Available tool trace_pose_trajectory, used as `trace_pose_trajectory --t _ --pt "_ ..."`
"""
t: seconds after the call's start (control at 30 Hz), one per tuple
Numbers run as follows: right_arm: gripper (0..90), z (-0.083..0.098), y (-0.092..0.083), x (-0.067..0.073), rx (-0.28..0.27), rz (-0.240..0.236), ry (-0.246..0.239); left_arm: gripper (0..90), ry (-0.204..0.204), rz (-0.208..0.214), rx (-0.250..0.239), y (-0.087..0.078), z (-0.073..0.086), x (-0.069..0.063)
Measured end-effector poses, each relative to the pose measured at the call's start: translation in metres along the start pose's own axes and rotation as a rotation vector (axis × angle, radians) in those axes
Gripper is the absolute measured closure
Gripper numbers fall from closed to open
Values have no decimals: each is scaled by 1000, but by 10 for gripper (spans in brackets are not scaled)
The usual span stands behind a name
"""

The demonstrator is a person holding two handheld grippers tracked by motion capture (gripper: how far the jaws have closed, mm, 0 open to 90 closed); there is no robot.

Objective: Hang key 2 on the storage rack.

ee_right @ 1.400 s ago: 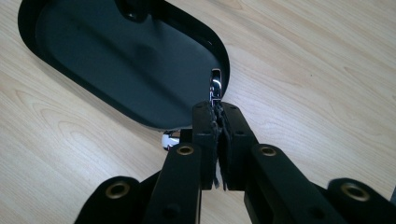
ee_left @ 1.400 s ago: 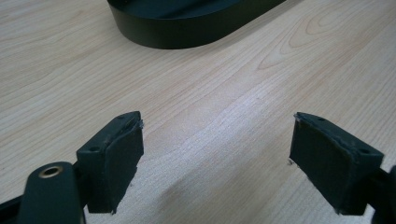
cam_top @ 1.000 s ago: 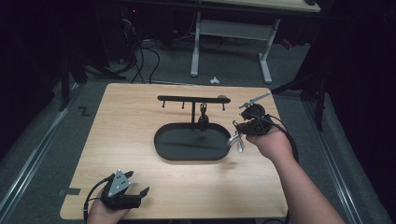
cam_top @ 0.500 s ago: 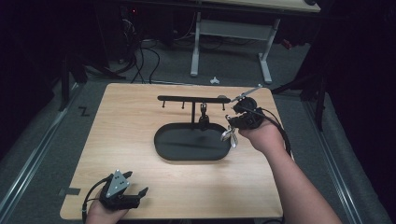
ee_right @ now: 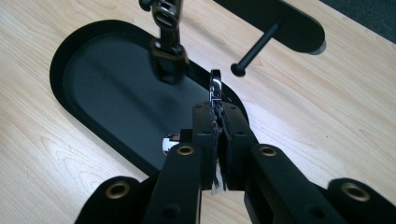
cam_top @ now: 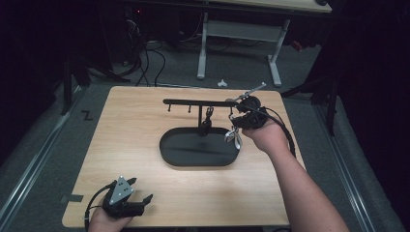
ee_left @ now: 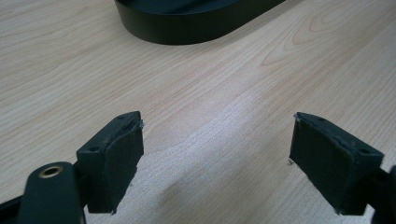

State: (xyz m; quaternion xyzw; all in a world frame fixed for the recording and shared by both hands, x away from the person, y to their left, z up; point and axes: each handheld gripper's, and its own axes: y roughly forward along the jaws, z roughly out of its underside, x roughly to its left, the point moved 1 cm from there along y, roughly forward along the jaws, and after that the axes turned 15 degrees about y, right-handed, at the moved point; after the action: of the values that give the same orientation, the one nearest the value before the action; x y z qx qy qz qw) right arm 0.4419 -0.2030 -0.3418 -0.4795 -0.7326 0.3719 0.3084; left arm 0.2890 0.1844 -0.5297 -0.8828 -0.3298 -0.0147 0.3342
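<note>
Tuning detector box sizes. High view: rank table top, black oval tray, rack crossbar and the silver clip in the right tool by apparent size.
1. table top
2. black oval tray
3. rack crossbar, long but thin
4. silver clip, clamped in the right tool

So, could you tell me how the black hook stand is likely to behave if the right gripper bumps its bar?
The black hook stand probably resists sliding, given its broad oval base. Its slim post and long bar suggest it could wobble. The hanging keyring would likely swing.

Small silver metal clasp [ee_right: 215, 88] clamped upright, above the black oval tray's [ee_right: 70, 51] rim.
</note>
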Motion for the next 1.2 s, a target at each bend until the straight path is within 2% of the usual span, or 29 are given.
trace_pose_trajectory --t 0.2,0.5,0.7,1.0,1.07,1.2 --pt "863 -6 0 1 -3 0 2 179 3 1 3 0 0 0" --pt "859 -10 5 -10 -10 2 29 179 2 3 4 -1 1 0" --pt "847 -11 10 -11 -28 33 2 179 -1 6 6 -1 1 0" --pt "830 -12 17 -12 -39 70 -11 179 -1 9 10 0 2 0" --pt "820 -12 20 -13 -43 95 -9 179 0 7 8 0 1 0" --pt "790 -11 22 -16 -53 106 12 179 -1 7 9 0 2 0"
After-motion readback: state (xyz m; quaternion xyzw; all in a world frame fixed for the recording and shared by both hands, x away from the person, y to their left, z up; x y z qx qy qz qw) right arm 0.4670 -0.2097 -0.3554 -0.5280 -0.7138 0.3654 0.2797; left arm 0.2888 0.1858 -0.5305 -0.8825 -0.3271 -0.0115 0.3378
